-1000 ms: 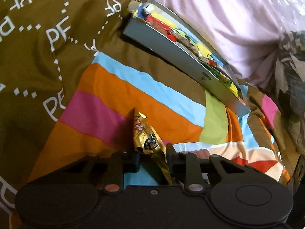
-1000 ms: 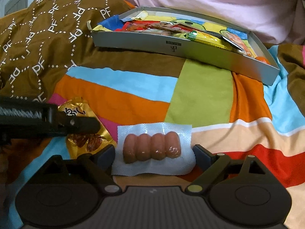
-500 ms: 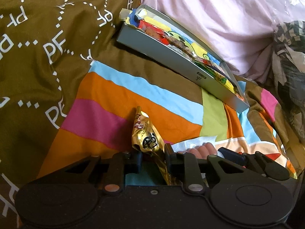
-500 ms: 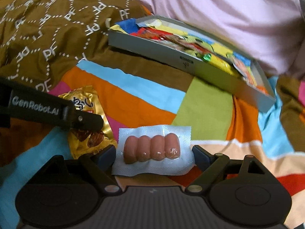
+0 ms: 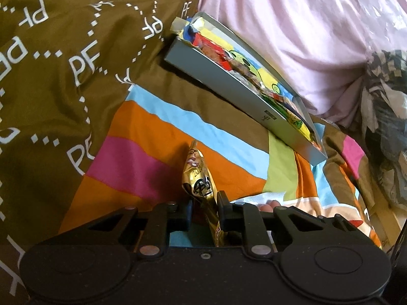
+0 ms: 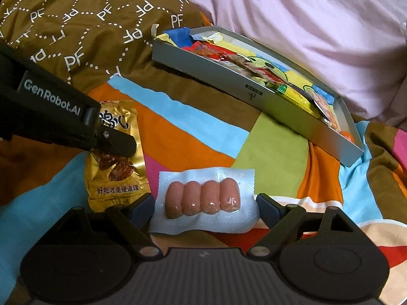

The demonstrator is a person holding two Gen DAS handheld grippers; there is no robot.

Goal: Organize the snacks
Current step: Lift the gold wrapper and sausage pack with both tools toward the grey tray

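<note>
Step in hand: pickup of two loose snacks for transfer to the grey tray (image 6: 257, 94), which is lying further back on the striped bedcover (image 6: 277, 152) and already holding mixed wrappers.

The left gripper (image 5: 204, 209) is pinching the gold snack packet (image 5: 199, 185) edge-on between its fingers; in the right wrist view the packet (image 6: 115, 178) is hanging from that gripper (image 6: 119, 143) with its lower end near or on the cover; contact cannot be confirmed. The right gripper (image 6: 203, 203) is standing spread, its fingertips either side of the sausage pack (image 6: 203, 198), which is lying flat on the cover; the left tip is just beside the wrapper edge, the right tip touching or nearly touching it.

Next move, as judged: the right jaws are needing to close on the thin wrapper margin, then both items are needing a lift and carry over the tray's near wall. The film is looking slippery and limp.

Against the earlier frames: the right claw is remaining spread around the pack, the left grip is unchanged, and the tray is appearing slightly shifted in both views as the cameras are tilting
</note>
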